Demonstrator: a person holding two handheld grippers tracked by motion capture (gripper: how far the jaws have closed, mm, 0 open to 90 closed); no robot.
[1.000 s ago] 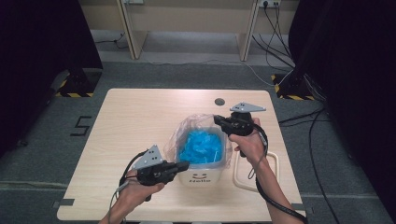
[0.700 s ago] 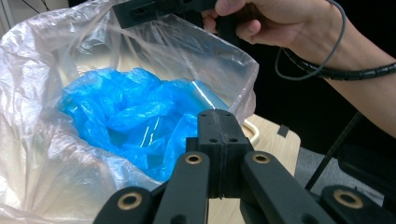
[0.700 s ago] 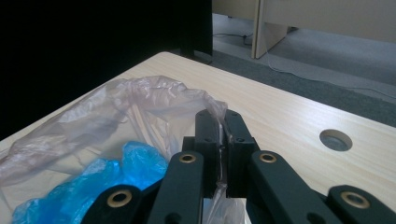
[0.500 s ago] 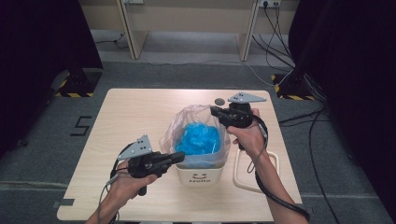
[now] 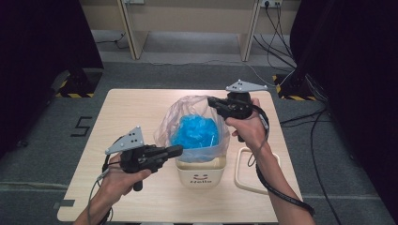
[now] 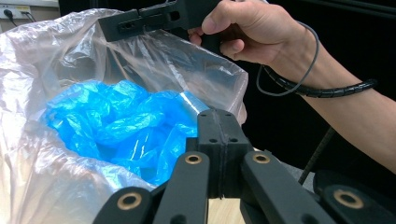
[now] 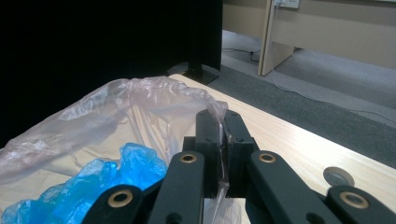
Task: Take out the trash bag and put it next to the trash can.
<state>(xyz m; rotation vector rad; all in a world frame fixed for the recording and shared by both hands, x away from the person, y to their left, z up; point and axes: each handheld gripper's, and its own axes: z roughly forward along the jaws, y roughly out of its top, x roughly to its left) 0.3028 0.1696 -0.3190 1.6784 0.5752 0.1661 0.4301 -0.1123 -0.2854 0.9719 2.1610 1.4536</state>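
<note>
While both hands are raised, left gripper point(image 5: 176, 150) and right gripper point(image 5: 211, 101) pinch the clear bag point(image 5: 170, 123).

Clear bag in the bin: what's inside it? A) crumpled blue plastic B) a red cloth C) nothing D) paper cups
A: crumpled blue plastic sits inside the clear bag, which lines the white bin; both the right gripper and the left gripper are shut on its rim.

Bare table point(image 5: 122, 117) lies left of the bag point(image 5: 187, 117); ring point(image 5: 244, 173) crowds its right.
</note>
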